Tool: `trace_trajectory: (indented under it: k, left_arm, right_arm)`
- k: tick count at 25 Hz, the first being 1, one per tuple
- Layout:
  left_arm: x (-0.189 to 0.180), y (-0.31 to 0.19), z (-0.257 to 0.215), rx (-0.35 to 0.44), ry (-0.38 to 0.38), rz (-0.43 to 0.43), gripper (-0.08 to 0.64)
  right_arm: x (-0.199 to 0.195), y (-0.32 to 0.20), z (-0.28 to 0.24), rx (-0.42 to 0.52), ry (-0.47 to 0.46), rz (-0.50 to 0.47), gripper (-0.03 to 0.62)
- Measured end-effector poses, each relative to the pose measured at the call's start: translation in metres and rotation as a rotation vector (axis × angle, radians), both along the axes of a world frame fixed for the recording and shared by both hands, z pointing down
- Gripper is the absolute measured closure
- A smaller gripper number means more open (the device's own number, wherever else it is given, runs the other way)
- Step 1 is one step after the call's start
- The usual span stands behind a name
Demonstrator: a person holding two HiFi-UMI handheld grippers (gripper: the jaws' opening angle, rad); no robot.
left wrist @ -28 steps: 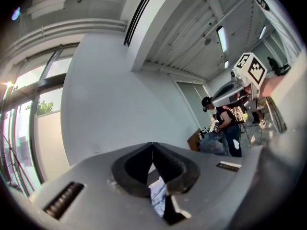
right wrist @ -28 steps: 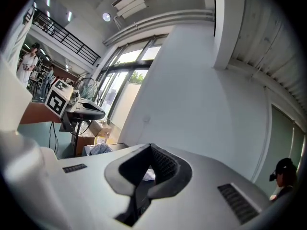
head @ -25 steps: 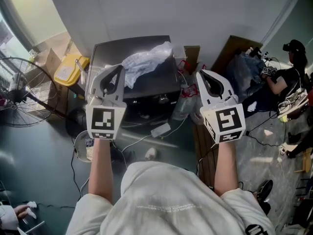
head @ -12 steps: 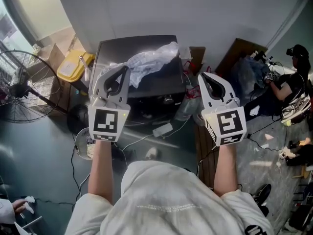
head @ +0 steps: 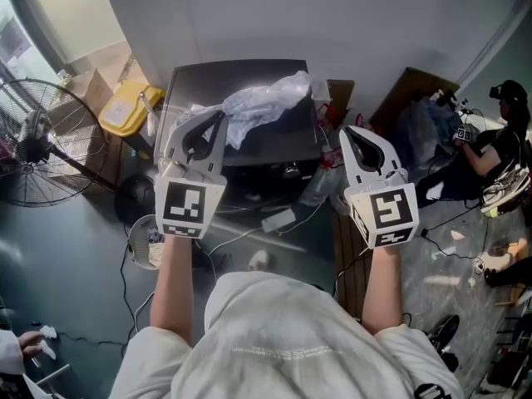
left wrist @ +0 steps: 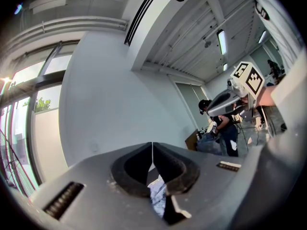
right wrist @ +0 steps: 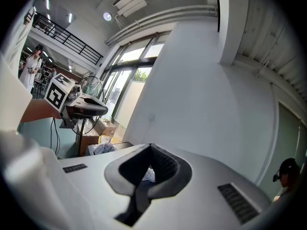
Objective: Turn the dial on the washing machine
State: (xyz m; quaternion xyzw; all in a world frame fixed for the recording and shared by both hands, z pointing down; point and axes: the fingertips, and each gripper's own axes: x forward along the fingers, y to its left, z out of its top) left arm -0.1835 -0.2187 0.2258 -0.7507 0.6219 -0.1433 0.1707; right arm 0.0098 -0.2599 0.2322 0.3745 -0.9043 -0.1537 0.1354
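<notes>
The washing machine (head: 274, 144) is a dark box below me against the white wall, with a crumpled clear plastic bag (head: 264, 98) on its lid. A small round knob (head: 288, 170) shows on its front panel; I cannot tell whether it is the dial. My left gripper (head: 218, 117) is held up over the machine's left side, shut and empty, its jaws meeting in a line (left wrist: 152, 150). My right gripper (head: 347, 131) hangs off the machine's right edge, also shut on nothing (right wrist: 150, 147). Neither touches the machine.
A standing fan (head: 37, 140) and a yellow container (head: 125, 106) are at the left. Cables, a white plug block (head: 274, 220) and a small round fan (head: 145, 243) lie on the floor. A wooden board (head: 349, 256) and a seated person (head: 490, 131) are at the right.
The whole view has drifted a little, so the machine and both grippers sit slightly further right. Both grippers stay shut and keep their places relative to the machine.
</notes>
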Motion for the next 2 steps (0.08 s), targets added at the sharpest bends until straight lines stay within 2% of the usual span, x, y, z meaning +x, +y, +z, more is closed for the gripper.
trace_trajectory:
  k: [2]
  left_arm:
    - [-0.0036, -0.0014, 0.0017, -0.006, 0.003, -0.002, 0.541]
  right_arm:
    - [-0.0023, -0.0012, 0.0013, -0.003, 0.001, 0.000, 0.577]
